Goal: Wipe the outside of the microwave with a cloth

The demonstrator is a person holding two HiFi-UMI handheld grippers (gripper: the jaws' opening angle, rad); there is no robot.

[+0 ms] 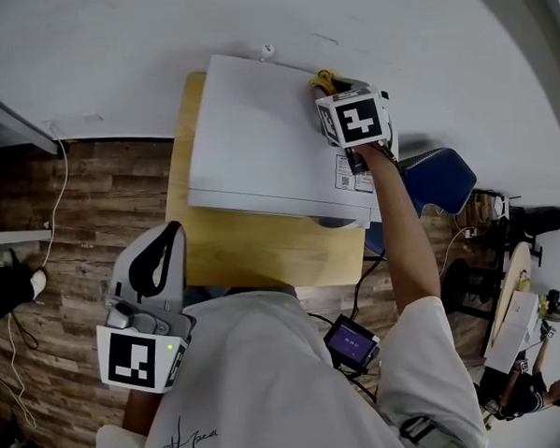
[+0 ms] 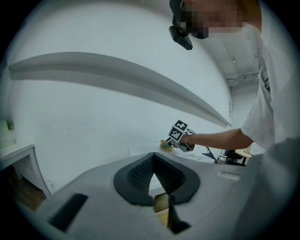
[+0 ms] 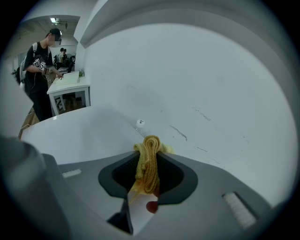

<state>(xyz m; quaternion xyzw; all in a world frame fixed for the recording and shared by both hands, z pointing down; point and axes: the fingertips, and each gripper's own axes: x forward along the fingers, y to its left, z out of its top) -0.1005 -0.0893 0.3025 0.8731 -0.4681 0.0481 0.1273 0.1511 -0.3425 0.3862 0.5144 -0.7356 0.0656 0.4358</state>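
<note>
White wall (image 1: 112, 49) backs the wooden worktop (image 1: 253, 252) bearing the plain white microwave (image 1: 257, 145); my right gripper (image 1: 332, 84) has its jaws pinching the bunched yellow cloth (image 3: 149, 164) at its top's far right corner, where I judge it could snag against the wall and slip out; my left gripper (image 1: 171, 232) hangs low, jaws pressed together, empty.

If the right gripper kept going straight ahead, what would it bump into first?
Probably the plain white wall: the right gripper, shut on the folded yellow cloth, points over the white microwave at it.
</note>
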